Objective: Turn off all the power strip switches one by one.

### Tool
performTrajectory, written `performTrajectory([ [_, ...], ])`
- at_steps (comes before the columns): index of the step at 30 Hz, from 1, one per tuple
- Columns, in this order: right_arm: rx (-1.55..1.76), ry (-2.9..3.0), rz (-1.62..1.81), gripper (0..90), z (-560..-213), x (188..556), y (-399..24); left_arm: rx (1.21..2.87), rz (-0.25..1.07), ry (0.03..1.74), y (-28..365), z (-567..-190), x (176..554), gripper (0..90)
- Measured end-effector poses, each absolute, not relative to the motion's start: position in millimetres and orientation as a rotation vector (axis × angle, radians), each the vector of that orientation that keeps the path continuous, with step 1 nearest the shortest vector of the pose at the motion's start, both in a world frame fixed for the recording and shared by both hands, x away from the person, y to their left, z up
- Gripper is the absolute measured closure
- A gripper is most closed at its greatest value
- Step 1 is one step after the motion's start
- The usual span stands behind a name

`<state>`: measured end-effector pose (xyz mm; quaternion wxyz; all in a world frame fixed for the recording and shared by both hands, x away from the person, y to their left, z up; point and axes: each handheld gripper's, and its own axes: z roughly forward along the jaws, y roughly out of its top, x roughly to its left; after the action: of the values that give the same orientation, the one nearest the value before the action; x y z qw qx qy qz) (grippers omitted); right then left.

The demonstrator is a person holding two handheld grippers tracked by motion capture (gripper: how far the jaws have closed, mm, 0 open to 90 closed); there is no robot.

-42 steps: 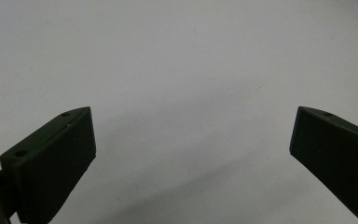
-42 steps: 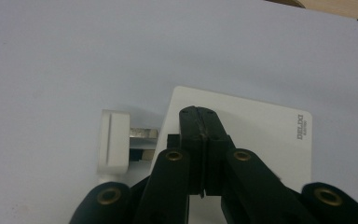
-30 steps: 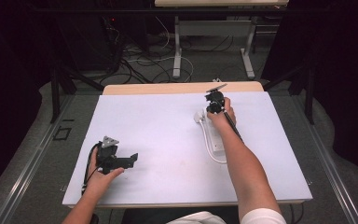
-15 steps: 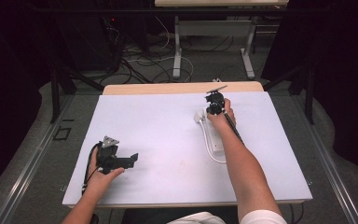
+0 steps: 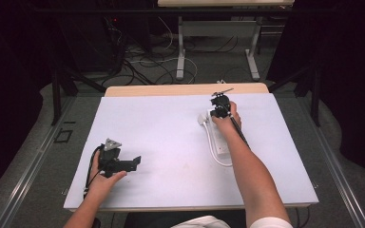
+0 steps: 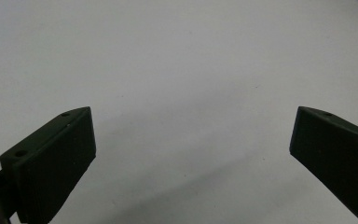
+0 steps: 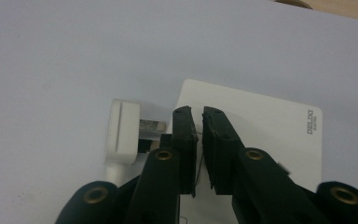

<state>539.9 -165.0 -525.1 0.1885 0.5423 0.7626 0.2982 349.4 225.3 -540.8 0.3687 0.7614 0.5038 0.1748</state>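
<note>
Right gripper view: the right gripper (image 7: 196,116) has its black jaws nearly together, a thin gap between them and nothing held. They have just been easing apart. The tips hover over the white rectangular plastic power strip (image 7: 261,135), whose far corner bears grey "DELIXI" lettering.
Plug: a white plastic plug (image 7: 121,133) lies just left of the strip's end, its metal pins pointing at the strip, part way out.
High view: the power strip (image 5: 217,135) lies right of centre on the pale lavender table sheet (image 5: 171,128), its white cable looping toward the person. The right gripper (image 5: 217,110) is at its far end.
Left gripper view: the left gripper (image 6: 191,140) stands wide open over bare sheet.
Left hand: rests near the front-left edge.
Room: dark, grey floor, loose cables, another table's white metal legs (image 5: 180,52) behind.
</note>
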Motion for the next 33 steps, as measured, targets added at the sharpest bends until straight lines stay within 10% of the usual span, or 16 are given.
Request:
performTrajectory([
  [33,1.345,2.171,1.032,20.1,-505.6,459.0,-193.0,1.974,0.446,1.28,219.3,-540.2,353.4,0.3],
])
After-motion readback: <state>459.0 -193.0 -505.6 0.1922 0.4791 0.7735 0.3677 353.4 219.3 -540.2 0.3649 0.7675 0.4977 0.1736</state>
